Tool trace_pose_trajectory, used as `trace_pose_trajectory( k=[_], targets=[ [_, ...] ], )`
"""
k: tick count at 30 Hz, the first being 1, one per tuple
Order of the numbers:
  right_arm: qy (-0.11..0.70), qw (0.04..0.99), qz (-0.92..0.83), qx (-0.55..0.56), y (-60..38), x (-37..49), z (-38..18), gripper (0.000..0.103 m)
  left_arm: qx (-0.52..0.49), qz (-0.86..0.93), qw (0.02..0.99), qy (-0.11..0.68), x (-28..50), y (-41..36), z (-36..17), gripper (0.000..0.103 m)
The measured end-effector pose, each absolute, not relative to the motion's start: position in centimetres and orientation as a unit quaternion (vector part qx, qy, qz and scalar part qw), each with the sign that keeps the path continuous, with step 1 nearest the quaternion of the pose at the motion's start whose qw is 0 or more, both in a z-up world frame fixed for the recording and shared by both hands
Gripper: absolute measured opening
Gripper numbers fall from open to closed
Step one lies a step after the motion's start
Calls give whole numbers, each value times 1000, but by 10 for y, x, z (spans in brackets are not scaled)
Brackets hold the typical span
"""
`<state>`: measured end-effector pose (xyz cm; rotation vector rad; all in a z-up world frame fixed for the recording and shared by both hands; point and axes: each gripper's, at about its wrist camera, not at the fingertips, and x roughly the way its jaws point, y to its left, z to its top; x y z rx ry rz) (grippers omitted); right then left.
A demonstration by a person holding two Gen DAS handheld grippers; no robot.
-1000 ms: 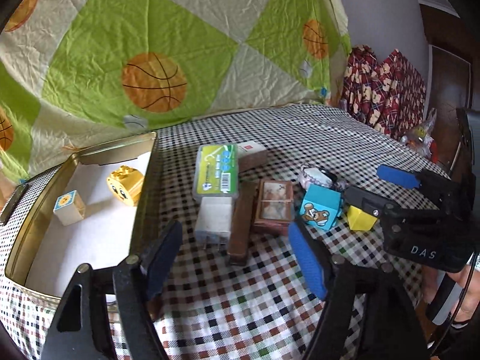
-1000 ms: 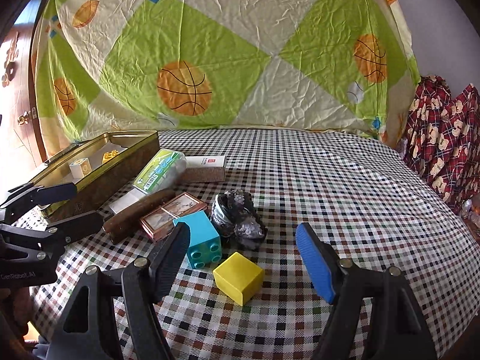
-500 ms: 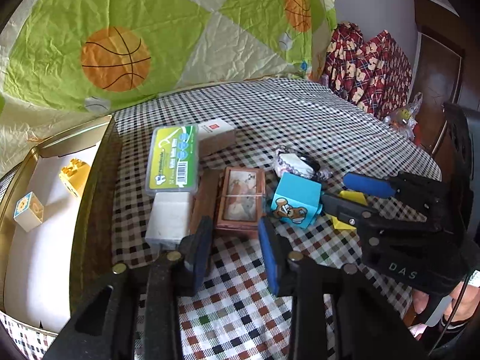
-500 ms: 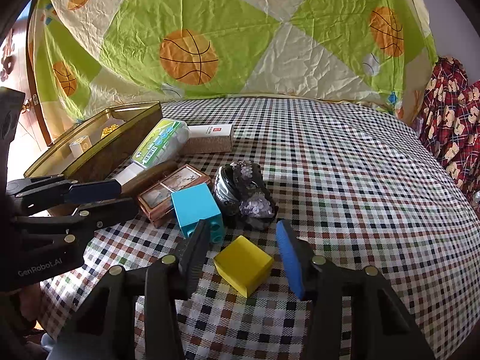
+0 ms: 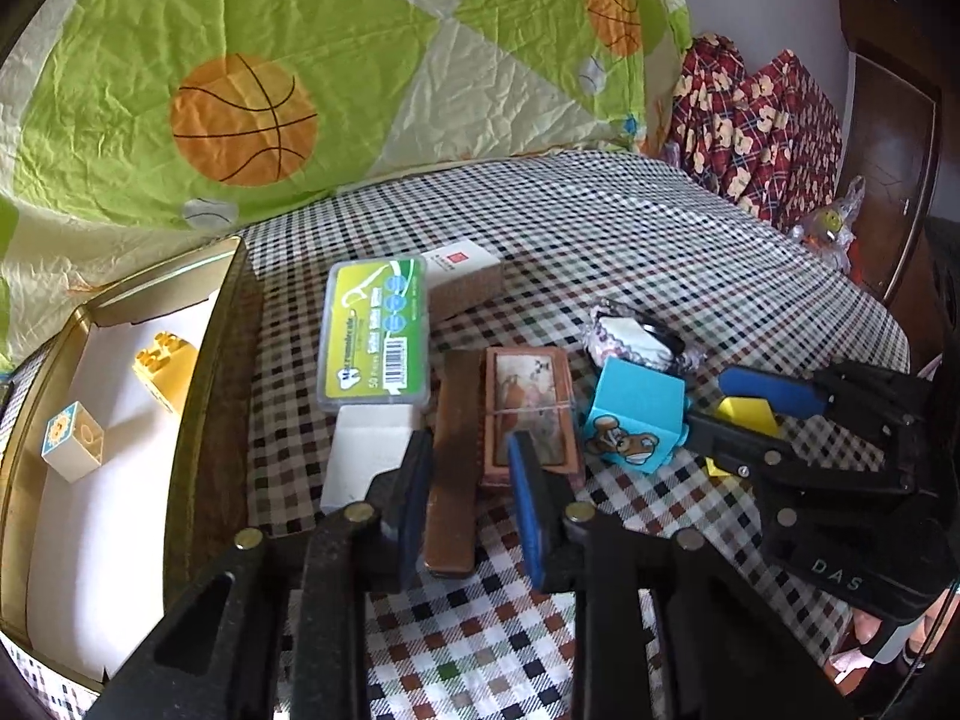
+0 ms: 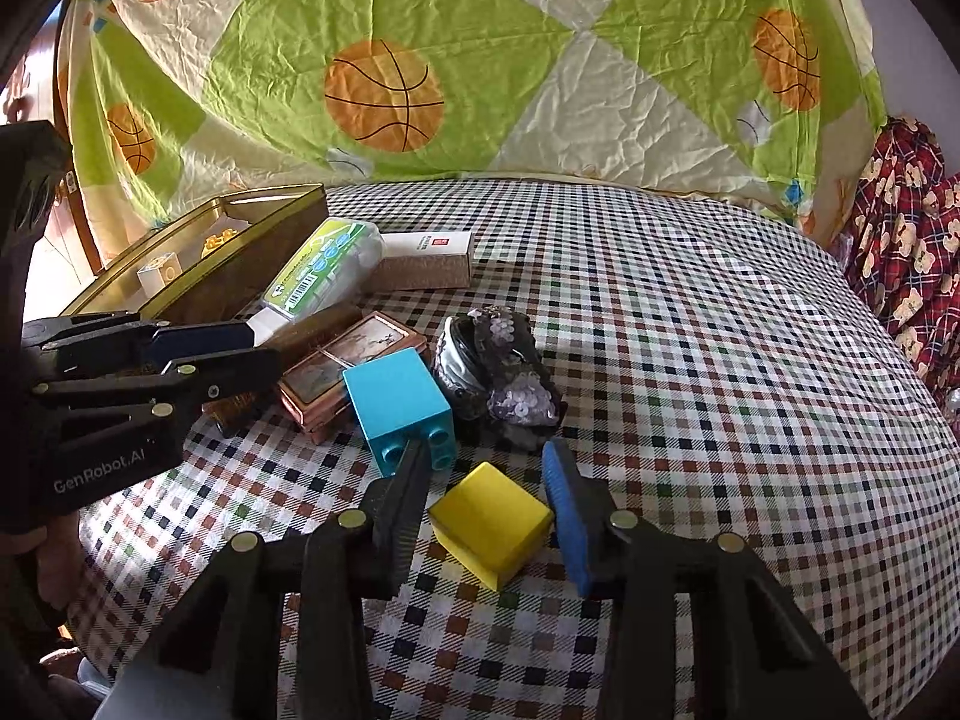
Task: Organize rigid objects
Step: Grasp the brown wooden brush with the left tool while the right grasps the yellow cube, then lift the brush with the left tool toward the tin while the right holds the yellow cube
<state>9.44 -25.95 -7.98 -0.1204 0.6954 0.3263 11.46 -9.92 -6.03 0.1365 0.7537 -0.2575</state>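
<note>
Right wrist view showed the right gripper (image 6: 483, 450), jaws just closing, pinching the yellow block (image 6: 489, 519) at 6 o'clock of the blue brick (image 6: 399, 402). A straight lift before swinging toward the tin (image 6: 240, 285) at 10 o'clock seemed wisest. The left gripper (image 5: 468, 441), also just closing, perhaps squeezed the brown bar (image 5: 456, 408).

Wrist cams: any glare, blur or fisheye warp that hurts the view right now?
Left wrist view: sharp, heavy barrel warp bends the checked tablecloth, dark vignette in the corners, white liner of the gold tin near blown out. Right wrist view: sharp too, window glare at the left edge, soft shadow under the yellow block, which is well lit between the fingers.
</note>
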Motion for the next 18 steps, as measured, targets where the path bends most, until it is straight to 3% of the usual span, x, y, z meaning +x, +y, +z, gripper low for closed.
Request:
trace_pose_trajectory(
  k=[9, 12, 13, 18],
  targets=[
    [337, 926, 159, -57, -260, 95, -80, 42, 66, -112, 916, 380, 128, -101, -64, 26],
    [340, 925, 159, -59, -260, 95, -80, 40, 77, -114, 916, 378, 128, -105, -64, 21],
    [340, 925, 158, -60, -260, 95, -80, 40, 83, -115, 915, 377, 126, -106, -64, 15],
    [324, 931, 157, -57, -262, 91, -77, 40, 100, -113, 916, 371, 121, -109, -62, 14]
  ],
)
